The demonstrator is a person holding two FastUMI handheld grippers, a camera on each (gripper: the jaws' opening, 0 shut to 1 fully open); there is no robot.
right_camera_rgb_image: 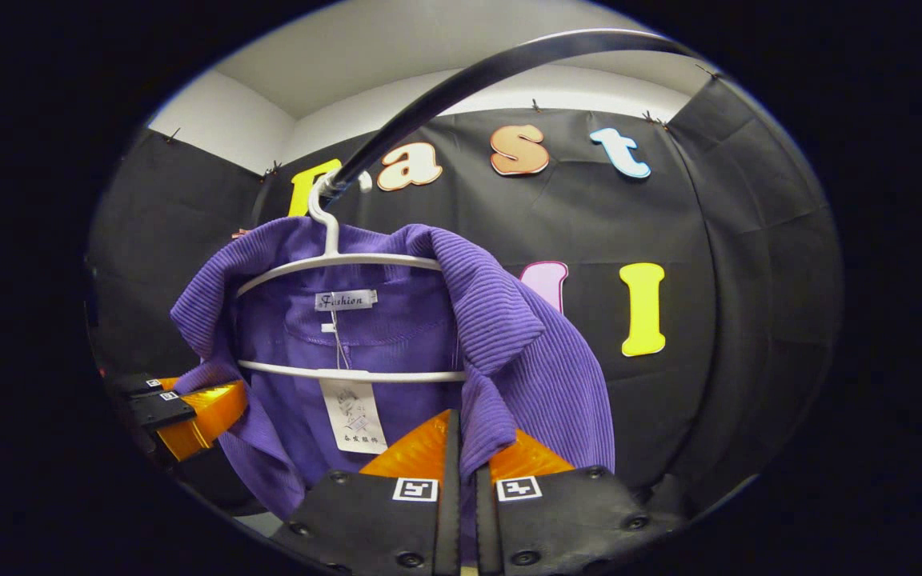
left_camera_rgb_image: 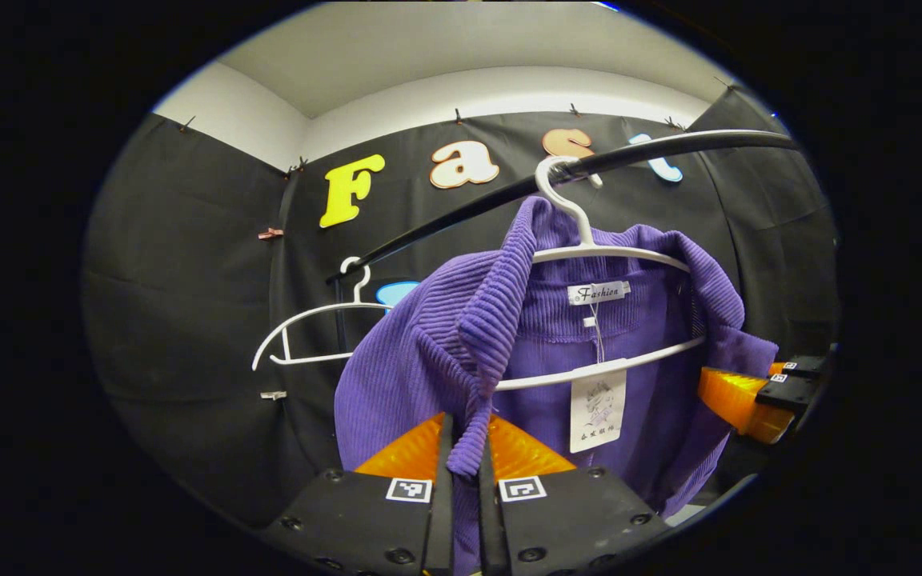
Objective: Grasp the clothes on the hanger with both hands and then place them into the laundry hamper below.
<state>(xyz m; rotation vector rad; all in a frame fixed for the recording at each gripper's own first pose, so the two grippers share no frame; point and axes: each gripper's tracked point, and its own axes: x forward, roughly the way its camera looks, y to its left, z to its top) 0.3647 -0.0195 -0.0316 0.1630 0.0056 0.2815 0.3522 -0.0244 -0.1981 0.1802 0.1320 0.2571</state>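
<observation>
**Both grippers pinched on purple garment at the rail**

Fingers point(left_camera_rgb_image: 409, 452) of the left gripper point(left_camera_rgb_image: 465, 448) sit nearly together, clamped on a ribbed fold of the purple garment's point(left_camera_rgb_image: 397, 376) front edge. In the right gripper view, the right gripper point(right_camera_rgb_image: 463, 448) has its 2 fingers point(right_camera_rgb_image: 417, 448) pressed in the same way on the other front edge of the garment point(right_camera_rgb_image: 533, 360).

Each gripper shows in the other's view at the garment's far side: the right gripper point(left_camera_rgb_image: 757, 396) at the right edge, the left gripper point(right_camera_rgb_image: 189, 412) at the left edge.

The garment hangs on a white hanger point(left_camera_rgb_image: 613, 256), collar draped over the hanger's shoulders, neck label and a paper tag point(left_camera_rgb_image: 597, 408) facing the cameras. The hanger's hook sits over a black rail point(left_camera_rgb_image: 669, 152).

Farther along the rail, a 2nd white hanger point(left_camera_rgb_image: 309, 336) hangs bare. Behind, black cloth wall point(left_camera_rgb_image: 181, 304).
</observation>
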